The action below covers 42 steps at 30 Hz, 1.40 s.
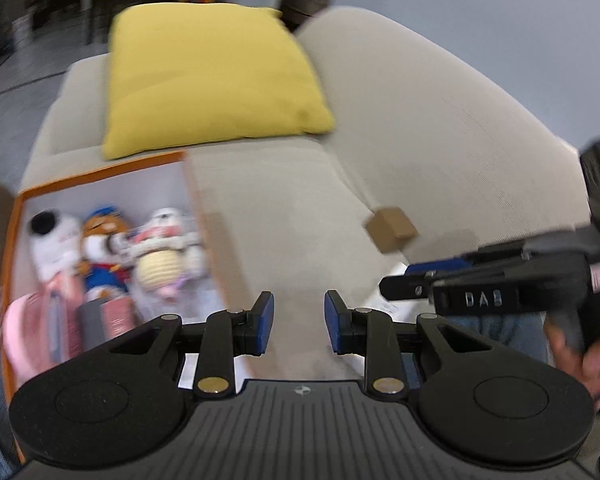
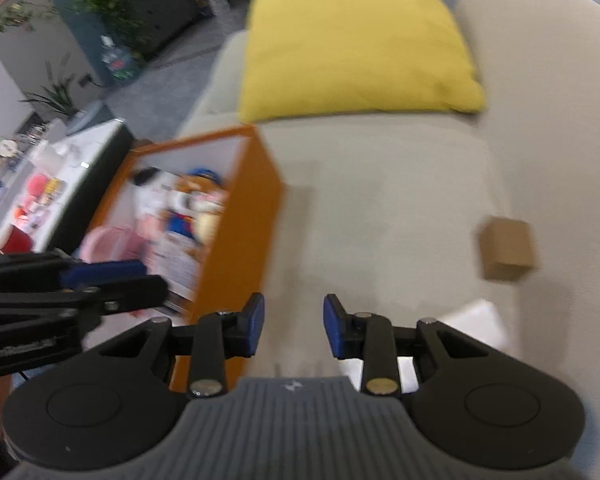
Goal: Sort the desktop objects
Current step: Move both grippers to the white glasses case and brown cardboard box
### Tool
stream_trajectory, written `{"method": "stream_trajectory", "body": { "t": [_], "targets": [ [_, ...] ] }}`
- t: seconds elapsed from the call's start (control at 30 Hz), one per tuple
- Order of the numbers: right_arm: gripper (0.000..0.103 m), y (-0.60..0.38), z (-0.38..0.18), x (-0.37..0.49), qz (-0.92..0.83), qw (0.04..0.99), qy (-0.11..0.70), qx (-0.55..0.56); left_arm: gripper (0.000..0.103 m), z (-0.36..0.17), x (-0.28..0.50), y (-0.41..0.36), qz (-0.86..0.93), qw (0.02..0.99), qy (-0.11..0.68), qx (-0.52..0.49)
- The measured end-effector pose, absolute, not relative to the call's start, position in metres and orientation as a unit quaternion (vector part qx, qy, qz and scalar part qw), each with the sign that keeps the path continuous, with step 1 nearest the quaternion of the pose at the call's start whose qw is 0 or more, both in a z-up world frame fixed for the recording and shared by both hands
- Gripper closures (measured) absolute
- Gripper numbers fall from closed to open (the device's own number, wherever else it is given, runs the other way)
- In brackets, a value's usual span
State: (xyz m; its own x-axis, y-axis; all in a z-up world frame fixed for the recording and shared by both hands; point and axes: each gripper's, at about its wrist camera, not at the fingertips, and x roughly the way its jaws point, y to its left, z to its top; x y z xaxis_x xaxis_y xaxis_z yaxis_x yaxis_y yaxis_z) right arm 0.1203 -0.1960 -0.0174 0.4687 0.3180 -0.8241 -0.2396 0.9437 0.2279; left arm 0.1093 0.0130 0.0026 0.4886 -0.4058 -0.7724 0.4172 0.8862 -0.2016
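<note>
Holding both grippers over the beige fabric sofa (image 1: pixel 300 208), you have one small brown cardboard box (image 2: pixel 506 254) lying alone on the seat near the backrest, tilted with one corner toward you; it is too blurred to give a long axis. Your left gripper (image 1: pixel 299 322) has its jaws apart with nothing between them, and so does your right gripper (image 2: pixel 294 326). One orange-walled open box (image 2: pixel 244 216) sits at your left, holding three plush toys (image 1: pixel 100 248) side by side, plus pink items. One yellow square cushion (image 1: pixel 208 80) rests at the far end. A white flat object (image 2: pixel 476 320) lies just beside your right gripper's right finger.
</note>
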Motion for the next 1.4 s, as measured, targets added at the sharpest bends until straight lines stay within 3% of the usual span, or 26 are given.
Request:
{"method": "stream_trajectory", "body": {
  "t": [0.2, 0.27, 0.5, 0.8, 1.4],
  "targets": [
    [0.069, -0.249, -0.047, 0.14, 0.124, 0.822, 0.555, 0.013, 0.064, -0.021, 0.11, -0.045, -0.289, 0.836, 0.461, 0.067],
    [0.069, -0.258, -0.061, 0.15, 0.12, 0.806, 0.58, -0.001, 0.054, -0.033, 0.112, -0.062, -0.297, 0.828, 0.467, 0.093],
    [0.069, -0.259, -0.109, 0.18, 0.13, 0.741, 0.656, -0.06, 0.053, -0.079, 0.126, -0.103, -0.297, 0.797, 0.5, 0.162],
    [0.068, -0.235, -0.143, 0.199, 0.168, 0.676, 0.709, -0.111, 0.052, -0.091, 0.148, -0.101, -0.272, 0.793, 0.518, 0.172],
    [0.063, -0.222, -0.128, 0.222, 0.207, 0.722, 0.643, -0.15, 0.044, -0.089, 0.172, -0.117, -0.285, 0.793, 0.472, 0.258]
  ]
}}
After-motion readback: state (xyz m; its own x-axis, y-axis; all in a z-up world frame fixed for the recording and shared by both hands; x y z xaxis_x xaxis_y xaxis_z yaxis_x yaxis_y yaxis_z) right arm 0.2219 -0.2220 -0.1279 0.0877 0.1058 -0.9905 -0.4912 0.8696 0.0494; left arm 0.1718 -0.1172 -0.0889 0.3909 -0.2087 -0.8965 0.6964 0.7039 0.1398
